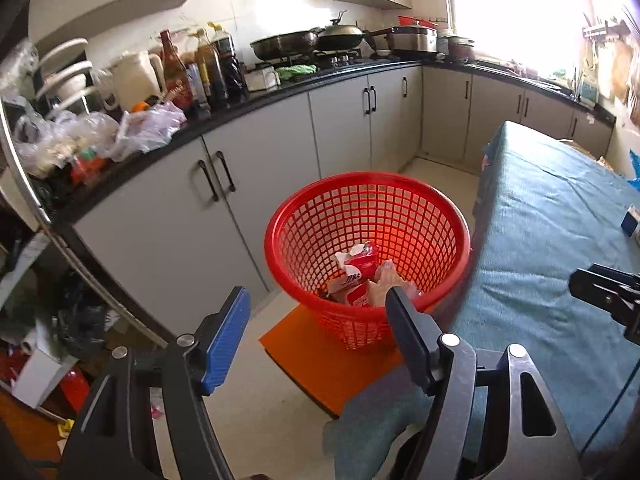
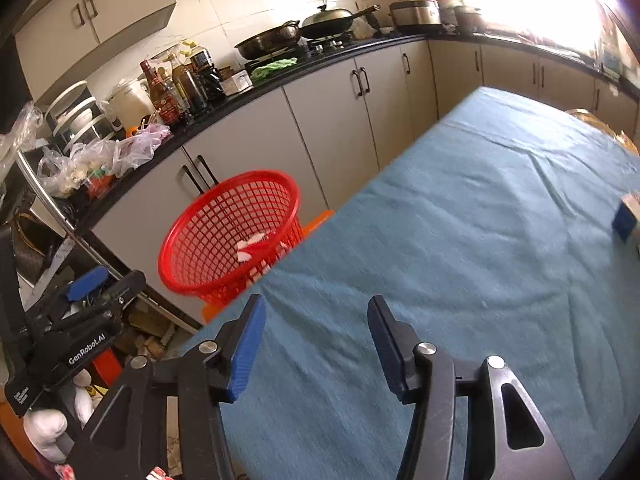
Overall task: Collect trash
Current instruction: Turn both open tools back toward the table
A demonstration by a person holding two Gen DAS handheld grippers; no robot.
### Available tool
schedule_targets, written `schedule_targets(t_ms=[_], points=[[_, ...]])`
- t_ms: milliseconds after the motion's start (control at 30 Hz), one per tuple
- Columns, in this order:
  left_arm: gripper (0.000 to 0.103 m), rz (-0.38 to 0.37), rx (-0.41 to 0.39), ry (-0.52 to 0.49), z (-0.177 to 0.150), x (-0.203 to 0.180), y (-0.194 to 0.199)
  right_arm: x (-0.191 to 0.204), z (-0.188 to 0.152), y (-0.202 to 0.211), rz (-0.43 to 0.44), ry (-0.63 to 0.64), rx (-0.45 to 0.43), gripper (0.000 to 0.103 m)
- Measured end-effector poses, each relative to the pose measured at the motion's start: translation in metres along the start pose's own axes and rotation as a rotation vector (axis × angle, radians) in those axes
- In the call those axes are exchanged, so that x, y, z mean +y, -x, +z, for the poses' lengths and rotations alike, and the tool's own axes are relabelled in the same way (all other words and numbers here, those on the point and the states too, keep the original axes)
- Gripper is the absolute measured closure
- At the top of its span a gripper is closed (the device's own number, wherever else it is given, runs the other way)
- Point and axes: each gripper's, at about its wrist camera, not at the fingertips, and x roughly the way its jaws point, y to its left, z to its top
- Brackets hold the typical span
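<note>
A red mesh basket [image 1: 424, 216] stands on the floor beside the table; it also shows in the right wrist view [image 2: 208, 236]. Red-and-white cartons and crumpled wrappers [image 1: 358, 276] lie inside it. My left gripper [image 1: 318, 300] is open and empty, held just short of the basket above the floor. My right gripper [image 2: 316, 308] is open and empty over the blue tablecloth [image 2: 460, 240]. A blue-and-white small box [image 2: 628, 220] lies on the cloth at the far right edge; it also shows in the left wrist view [image 1: 633, 222].
An orange mat [image 1: 320, 356] lies under the basket. Grey cabinets [image 1: 256, 176] with a black counter run along the left and back, holding bottles [image 1: 200, 68], plastic bags [image 1: 100, 132] and pans [image 1: 312, 40]. A cluttered shelf [image 1: 44, 320] stands at the left.
</note>
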Motion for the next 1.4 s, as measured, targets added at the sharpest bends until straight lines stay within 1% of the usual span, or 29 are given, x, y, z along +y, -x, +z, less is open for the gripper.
schedule_targets(t_ms=[233, 433, 733, 867, 967, 1067, 1133, 1233, 1300, 1400], points=[[0.033, 0.028, -0.035, -0.040, -0.007, -0.017, 0.026, -0.028, -0.017, 0.027, -0.028, -0.060, -0.014, 0.046], [0.033, 0.024, -0.050, -0.064, -0.012, -0.031, 0.041, -0.049, -0.034, 0.045, -0.047, -0.107, -0.024, 0.046], [0.032, -0.005, -0.052, -0.105, -0.017, -0.055, 0.053, -0.081, -0.055, 0.066, -0.096, -0.157, -0.030, 0.046], [0.032, -0.029, -0.060, -0.127, -0.018, -0.065, 0.057, -0.100, -0.063, 0.082, -0.149, -0.165, -0.031, 0.045], [0.031, -0.071, -0.070, -0.134, -0.018, -0.071, 0.060, -0.121, -0.069, 0.106, -0.230, -0.174, -0.048, 0.043], [0.030, -0.144, -0.065, -0.126, -0.018, -0.077, 0.059, -0.157, -0.077, 0.139, -0.332, -0.219, -0.070, 0.043], [0.030, -0.179, -0.053, -0.119, -0.020, -0.082, 0.055, -0.186, -0.082, 0.168, -0.423, -0.257, -0.092, 0.043], [0.030, -0.212, -0.034, -0.124, -0.021, -0.091, 0.047, -0.234, -0.085, 0.213, -0.576, -0.334, -0.131, 0.042], [0.030, -0.227, -0.029, -0.124, -0.023, -0.095, 0.046, -0.267, -0.079, 0.242, -0.641, -0.381, -0.171, 0.034], [0.030, -0.247, -0.021, -0.125, -0.026, -0.098, 0.045, -0.311, -0.060, 0.256, -0.695, -0.390, -0.174, 0.032]])
